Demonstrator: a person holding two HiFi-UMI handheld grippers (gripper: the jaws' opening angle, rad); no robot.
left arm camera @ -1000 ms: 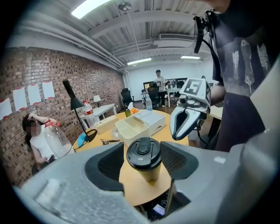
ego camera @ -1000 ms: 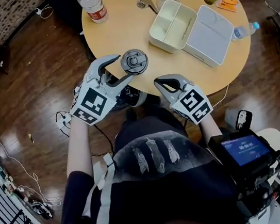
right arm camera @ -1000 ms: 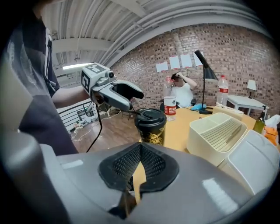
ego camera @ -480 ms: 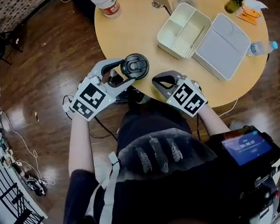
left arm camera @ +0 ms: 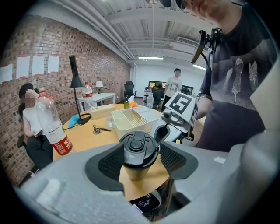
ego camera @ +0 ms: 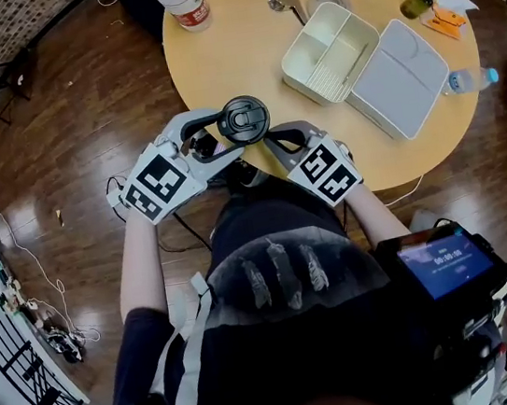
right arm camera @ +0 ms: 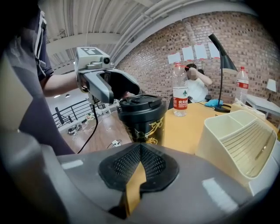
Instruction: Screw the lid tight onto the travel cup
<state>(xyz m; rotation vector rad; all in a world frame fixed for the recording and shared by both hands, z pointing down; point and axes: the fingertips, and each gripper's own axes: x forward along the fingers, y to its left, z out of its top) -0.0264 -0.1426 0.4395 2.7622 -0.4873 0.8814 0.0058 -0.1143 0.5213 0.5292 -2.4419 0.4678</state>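
Right gripper [ego camera: 274, 137], jaws together (empty), has drawn beside the travel cup [right arm camera: 142, 124]. Left gripper [ego camera: 230, 131] clamps the lid [ego camera: 243, 116]; lunch box [ego camera: 328, 39] beyond

The right gripper [ego camera: 271, 139], jaws together, has slid left along the near edge of the table [ego camera: 240, 48]. It now sits just beside the travel cup [ego camera: 244, 118], perhaps touching it. The left gripper [ego camera: 232, 132], clasping the cup's lid, has rolled slightly.

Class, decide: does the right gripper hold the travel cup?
No: the right gripper has its jaws shut together on nothing, and the travel cup stands beyond them.
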